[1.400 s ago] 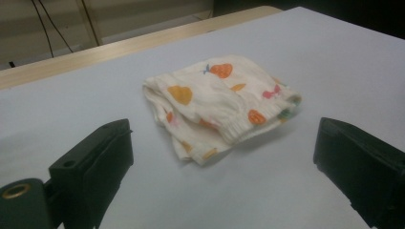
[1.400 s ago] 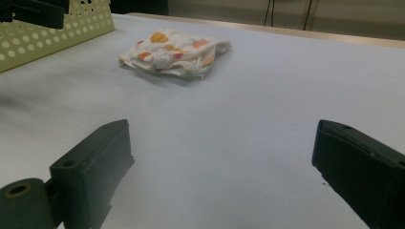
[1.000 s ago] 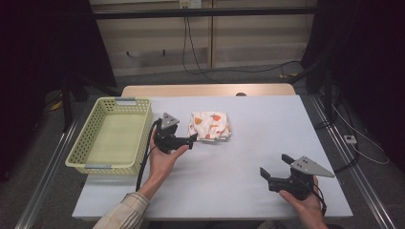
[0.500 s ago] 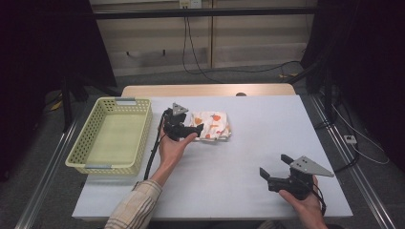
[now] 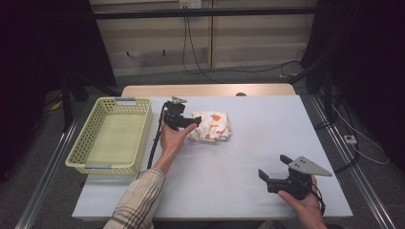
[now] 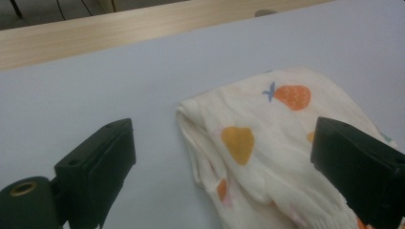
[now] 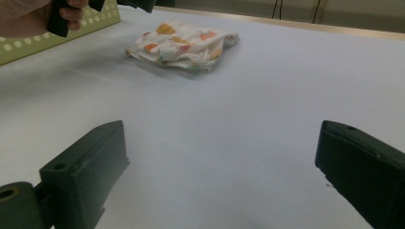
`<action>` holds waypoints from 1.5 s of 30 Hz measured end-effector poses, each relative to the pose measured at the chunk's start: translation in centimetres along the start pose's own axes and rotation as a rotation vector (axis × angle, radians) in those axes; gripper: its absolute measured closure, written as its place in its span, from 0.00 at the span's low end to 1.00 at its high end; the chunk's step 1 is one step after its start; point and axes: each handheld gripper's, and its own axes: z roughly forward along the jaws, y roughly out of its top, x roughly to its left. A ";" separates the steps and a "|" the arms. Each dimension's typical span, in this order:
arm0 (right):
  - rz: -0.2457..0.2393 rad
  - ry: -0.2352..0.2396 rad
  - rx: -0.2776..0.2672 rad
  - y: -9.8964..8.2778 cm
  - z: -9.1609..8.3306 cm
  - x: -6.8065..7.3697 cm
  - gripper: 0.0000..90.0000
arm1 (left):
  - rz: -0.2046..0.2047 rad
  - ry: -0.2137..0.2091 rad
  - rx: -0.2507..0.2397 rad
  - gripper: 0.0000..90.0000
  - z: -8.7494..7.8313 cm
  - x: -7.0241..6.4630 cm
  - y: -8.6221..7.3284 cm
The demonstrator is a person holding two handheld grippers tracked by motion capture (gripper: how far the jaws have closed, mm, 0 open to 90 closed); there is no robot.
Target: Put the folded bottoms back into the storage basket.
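A folded cream cloth (image 5: 210, 126) printed with orange and yellow fruit lies on the pale table, just right of the basket. My left gripper (image 5: 188, 123) hovers open at the cloth's left end. In the left gripper view the cloth (image 6: 267, 143) lies between and ahead of the two spread jaws, nothing clamped. My right gripper (image 5: 273, 167) rests open near the table's front right, held in a hand, far from the cloth. In the right gripper view the cloth (image 7: 184, 44) sits well ahead on the table.
A yellow-green plastic basket (image 5: 86, 143) stands at the table's left with nothing in it; its perforated wall (image 7: 28, 43) appears in the right gripper view. A wooden strip (image 5: 205, 89) runs along the table's far edge. Cables hang beyond.
My left gripper has moved up and to the right from beside the basket until its open jaws reach the cloth's left end. The right gripper has stayed still.
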 end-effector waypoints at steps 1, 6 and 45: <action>0.000 0.000 0.000 0.0 0.0 0.0 0.04 | 0.000 0.000 0.000 0.10 0.0 0.0 0.0; 0.000 0.002 -0.002 0.0 0.0 0.0 0.04 | 0.011 -0.026 0.053 0.15 1.3 0.0 -0.5; -0.013 -0.006 0.020 -0.1 0.3 0.1 0.05 | -0.063 -0.086 0.199 0.90 3.0 -0.5 -1.4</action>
